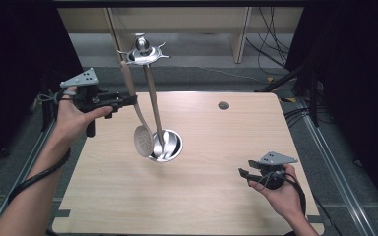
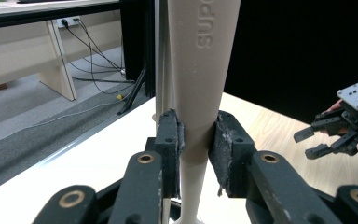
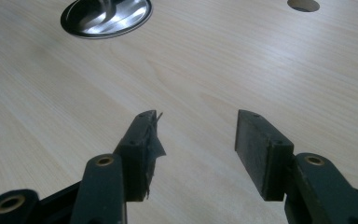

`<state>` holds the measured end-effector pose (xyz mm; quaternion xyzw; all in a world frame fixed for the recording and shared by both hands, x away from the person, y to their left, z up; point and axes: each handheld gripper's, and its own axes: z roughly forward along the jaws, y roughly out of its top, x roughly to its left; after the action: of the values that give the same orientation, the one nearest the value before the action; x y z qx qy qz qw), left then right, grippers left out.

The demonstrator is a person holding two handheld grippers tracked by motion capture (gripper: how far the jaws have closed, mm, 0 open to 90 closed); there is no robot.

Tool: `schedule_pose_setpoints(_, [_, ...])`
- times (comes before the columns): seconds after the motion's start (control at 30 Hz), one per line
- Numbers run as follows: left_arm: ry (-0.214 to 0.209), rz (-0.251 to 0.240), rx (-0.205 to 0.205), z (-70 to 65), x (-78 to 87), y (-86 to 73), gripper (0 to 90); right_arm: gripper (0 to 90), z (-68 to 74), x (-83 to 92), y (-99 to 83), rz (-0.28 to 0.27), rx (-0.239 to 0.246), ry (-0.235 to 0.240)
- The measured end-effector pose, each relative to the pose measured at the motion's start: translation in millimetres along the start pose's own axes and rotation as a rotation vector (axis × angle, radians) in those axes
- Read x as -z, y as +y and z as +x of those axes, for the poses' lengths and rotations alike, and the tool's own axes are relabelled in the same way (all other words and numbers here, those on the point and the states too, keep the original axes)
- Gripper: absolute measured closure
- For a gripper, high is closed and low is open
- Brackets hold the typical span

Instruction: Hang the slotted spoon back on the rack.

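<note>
A slotted spoon with a beige handle point(image 1: 128, 78) and a round perforated head point(image 1: 142, 140) hangs tilted beside a metal utensil stand point(image 1: 152, 96). The stand's round base point(image 1: 169, 150) rests on the table, and its hooked crown point(image 1: 142, 51) is at the top. My left gripper point(image 1: 130, 101) is shut on the spoon's handle point(image 2: 200, 70), with the pads point(image 2: 175, 140) pressed on both sides of it. My right gripper point(image 1: 243, 174) hovers low over the table's right front part, open, with nothing between its fingers point(image 3: 256, 144). It appears farther off in the left gripper view point(image 2: 314, 142).
The wooden table point(image 1: 216, 147) has a small round cable hole point(image 1: 223, 105) near its far edge. The stand's shiny base point(image 3: 105, 16) lies ahead and left of the right gripper. Cables and desk legs stand on the floor beyond the table.
</note>
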<state>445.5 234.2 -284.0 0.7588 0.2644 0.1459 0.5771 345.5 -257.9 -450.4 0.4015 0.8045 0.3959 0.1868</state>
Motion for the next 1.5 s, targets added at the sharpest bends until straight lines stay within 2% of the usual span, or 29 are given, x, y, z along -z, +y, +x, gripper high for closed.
schedule_pose_setpoints(0.2, [0.008,-0.013,0.018,-1.2,1.4,-1.9,71.7,49.4,0.0,-0.6,-0.2,-0.008,0.003,-0.006])
schedule_pose_setpoints(0.3, [0.008,-0.041,0.033,-1.7,3.5,-3.9,68.2,49.4,0.5,-0.4,-0.1,-0.002,-0.005,0.004])
schedule_pose_setpoints(0.37, [0.024,-0.053,0.035,-3.1,5.4,-6.0,62.5,49.4,0.9,-0.3,0.0,0.005,-0.014,0.014])
schedule_pose_setpoints(0.47, [0.052,-0.076,0.026,-4.1,10.4,-12.3,51.9,49.4,-0.2,0.4,0.1,-0.002,0.007,-0.006])
schedule_pose_setpoints(0.57, [0.099,-0.097,0.032,-5.6,18.1,-23.2,44.2,49.4,-0.3,0.6,0.1,-0.004,0.007,-0.008])
schedule_pose_setpoints(0.7, [0.174,-0.094,0.024,-8.8,27.5,-40.8,35.5,49.4,0.0,0.3,0.2,-0.005,0.005,-0.006])
schedule_pose_setpoints(0.73, [0.19,-0.097,0.027,-10.1,29.9,-45.1,34.2,49.4,2.1,0.3,0.0,0.002,-0.023,0.002])
schedule_pose_setpoints(0.8, [0.218,-0.104,0.034,-12.8,34.3,-53.5,32.2,49.4,0.0,0.3,0.2,-0.003,0.006,-0.008])
schedule_pose_setpoints(0.87, [0.245,-0.105,0.051,-16.2,38.2,-62.8,31.3,49.4,0.0,0.4,0.2,-0.003,0.006,-0.009])
schedule_pose_setpoints(1.0, [0.286,-0.086,0.063,-24.8,42.0,-85.2,30.4,49.4,0.1,0.2,0.2,-0.003,0.002,-0.007])
schedule_pose_setpoints(1.1, [0.299,-0.073,0.078,-30.4,43.0,-104.9,30.0,49.4,0.3,0.2,0.1,-0.002,0.001,-0.007])
schedule_pose_setpoints(1.23, [0.329,-0.017,0.103,-37.5,39.7,-137.4,30.1,49.4,0.4,-0.8,-0.3,-0.012,0.004,-0.007])
schedule_pose_setpoints(1.27, [0.337,-0.003,0.11,-38.9,37.6,-147.1,30.2,49.4,1.4,-1.0,-0.4,-0.005,-0.013,0.005])
schedule_pose_setpoints(1.37, [0.359,0.035,0.145,-42.0,32.0,-173.9,30.6,49.4,1.6,-0.7,0.0,0.01,-0.019,0.011])
schedule_pose_setpoints(1.47, [0.392,0.07,0.164,-45.4,28.5,-191.0,30.9,49.3,1.0,-0.8,-0.2,-0.005,-0.006,-0.004])
schedule_pose_setpoints(1.5, [0.4,0.079,0.175,-47.0,27.5,-195.0,30.9,49.4,1.1,-1.4,-0.4,0.0,-0.012,0.013])
